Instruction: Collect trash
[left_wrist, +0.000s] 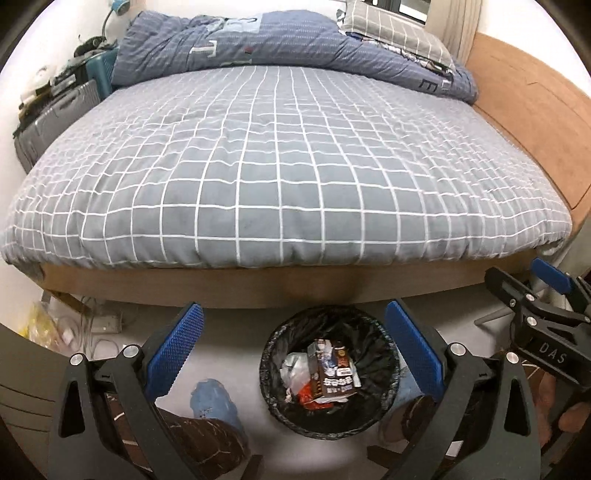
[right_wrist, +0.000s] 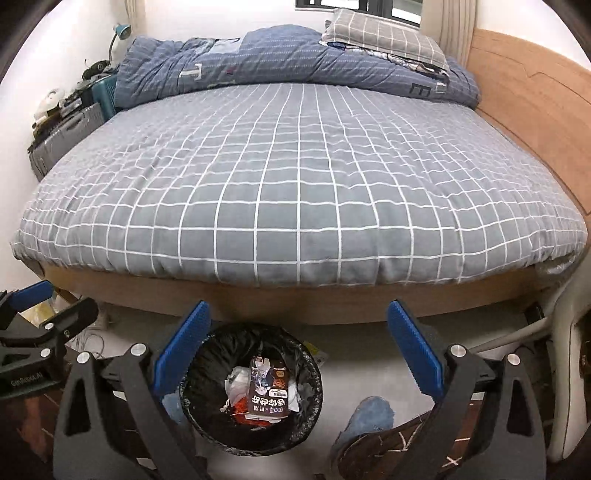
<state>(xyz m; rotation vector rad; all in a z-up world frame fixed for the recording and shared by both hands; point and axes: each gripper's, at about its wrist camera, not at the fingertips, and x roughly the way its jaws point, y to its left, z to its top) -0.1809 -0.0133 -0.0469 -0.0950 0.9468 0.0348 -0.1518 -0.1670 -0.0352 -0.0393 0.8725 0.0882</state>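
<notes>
A round bin with a black liner (left_wrist: 384, 350) (right_wrist: 207, 354) stands on the floor at the foot of the bed. Inside lie a brown snack carton (left_wrist: 332, 373) (right_wrist: 267, 387), white crumpled wrappers and something red. My left gripper (left_wrist: 291, 347) hovers above the bin, open, its blue pads (left_wrist: 175, 350) wide apart with nothing between them. My right gripper (right_wrist: 297, 350) is also open and empty, with the bin below its left pad (right_wrist: 183, 350). Each gripper shows at the edge of the other's view: the right one (left_wrist: 535, 295), the left one (right_wrist: 33, 314).
A bed with a grey checked cover (left_wrist: 280, 162) fills the view ahead, a blue quilt (left_wrist: 229, 40) and a pillow at its far end. Suitcases (left_wrist: 55, 110) stand at the left. Cables and yellow bags (left_wrist: 40, 325) lie under the bed's left corner. A person's slippered feet (left_wrist: 210, 410) (right_wrist: 369, 421) flank the bin.
</notes>
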